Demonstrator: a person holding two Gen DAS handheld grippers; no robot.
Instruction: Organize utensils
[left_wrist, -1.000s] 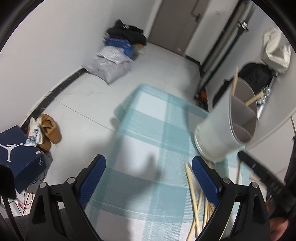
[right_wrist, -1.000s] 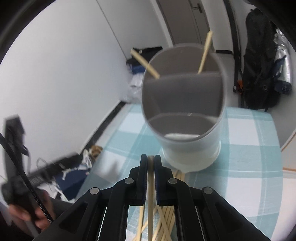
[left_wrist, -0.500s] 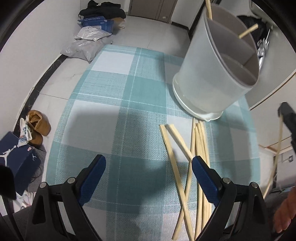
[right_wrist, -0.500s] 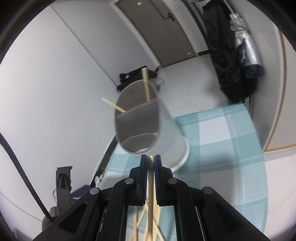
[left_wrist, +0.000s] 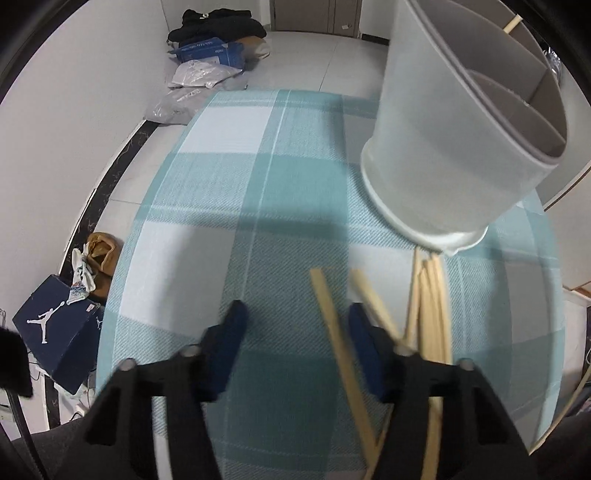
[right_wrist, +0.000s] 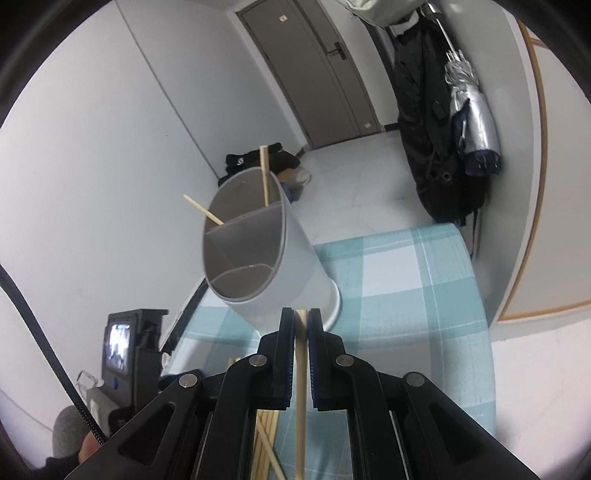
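A grey divided utensil holder (left_wrist: 458, 122) stands on the teal checked tablecloth (left_wrist: 258, 206); it also shows in the right wrist view (right_wrist: 258, 254) with two chopsticks (right_wrist: 264, 173) in its far compartment. Several loose wooden chopsticks (left_wrist: 430, 295) lie on the cloth in front of it. My left gripper (left_wrist: 295, 325) is open, low over the cloth, and straddles one chopstick (left_wrist: 334, 328). My right gripper (right_wrist: 301, 319) is shut on a single chopstick (right_wrist: 301, 387) and holds it above the cloth, just short of the holder.
The table edge drops to a tiled floor on the left, with a blue shoe box (left_wrist: 59, 332), shoes (left_wrist: 99, 251) and bags (left_wrist: 199, 74). A coat and folded umbrella (right_wrist: 469, 110) hang on the right. The left gripper's body (right_wrist: 125, 354) shows at lower left of the right wrist view.
My left gripper has dropped toward the cloth, narrowed its opening, and moved over a loose chopstick. My right gripper has lifted and pulled back from the holder with its chopstick.
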